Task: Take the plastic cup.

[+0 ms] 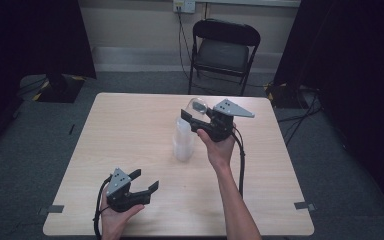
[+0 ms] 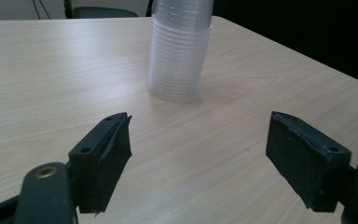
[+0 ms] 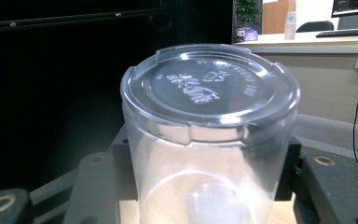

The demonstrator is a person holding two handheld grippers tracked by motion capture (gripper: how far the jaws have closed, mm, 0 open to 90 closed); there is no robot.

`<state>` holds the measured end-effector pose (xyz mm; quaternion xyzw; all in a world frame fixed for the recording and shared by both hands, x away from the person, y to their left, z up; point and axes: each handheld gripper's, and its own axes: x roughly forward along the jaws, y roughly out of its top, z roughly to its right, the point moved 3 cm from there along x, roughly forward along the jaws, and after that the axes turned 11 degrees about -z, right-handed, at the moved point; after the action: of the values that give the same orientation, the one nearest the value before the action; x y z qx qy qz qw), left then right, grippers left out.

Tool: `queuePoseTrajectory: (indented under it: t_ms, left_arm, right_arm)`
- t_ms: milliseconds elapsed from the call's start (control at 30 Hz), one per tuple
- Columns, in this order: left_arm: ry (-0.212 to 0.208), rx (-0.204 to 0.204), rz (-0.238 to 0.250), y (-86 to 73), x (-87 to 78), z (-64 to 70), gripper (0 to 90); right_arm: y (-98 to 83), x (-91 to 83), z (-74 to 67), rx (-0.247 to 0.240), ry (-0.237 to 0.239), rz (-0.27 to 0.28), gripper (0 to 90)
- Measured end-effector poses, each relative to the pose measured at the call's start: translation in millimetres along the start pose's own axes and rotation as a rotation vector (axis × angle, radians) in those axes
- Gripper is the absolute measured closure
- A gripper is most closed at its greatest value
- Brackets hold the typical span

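Observation:
A stack of clear plastic cups stands upside down near the middle of the table; the left gripper view has the stack ahead of the jaws. My right gripper is shut on a single clear cup, held just above the stack's top. In the right gripper view this cup sits between the two black jaws of the right gripper, its embossed base facing the camera. My left gripper rests low near the table's front left, open and holding nothing, as the left gripper also shows in its own view.
A black folding chair stands behind the table's far edge. Dark curtains hang at both sides. Cables run down from a wall socket and across the floor at the right. Grey tape marks the floor by the front table corners.

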<state>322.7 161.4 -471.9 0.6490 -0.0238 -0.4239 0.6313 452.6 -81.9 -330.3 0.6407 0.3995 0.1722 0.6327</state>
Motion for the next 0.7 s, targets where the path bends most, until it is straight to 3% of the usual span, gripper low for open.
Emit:
queuePoseTrajectory:
  t_ms: [233, 467, 667, 700]
  left_arm:
    - [0.010, 0.002, 0.013, 2.2, 1.3, 2.0, 21.5]
    - [0.015, 0.031, 0.028, 3.8, 0.8, 3.4, 26.9]
    - [0.017, 0.035, 0.045, 6.3, 0.1, 3.4, 29.3]
    - [0.002, 0.034, 0.045, 7.1, 1.4, 2.8, 29.6]
  right_arm:
    - [-7.6, -16.3, -0.6, 0.032, 0.011, 0.013, 44.8]
    - [-16.2, -27.0, -2.6, 0.074, 0.033, 0.016, 45.4]
    - [-33.0, -32.7, -7.6, 0.103, 0.067, 0.008, 45.6]
    - [-38.9, -33.7, -7.7, 0.131, 0.079, 0.004, 45.9]
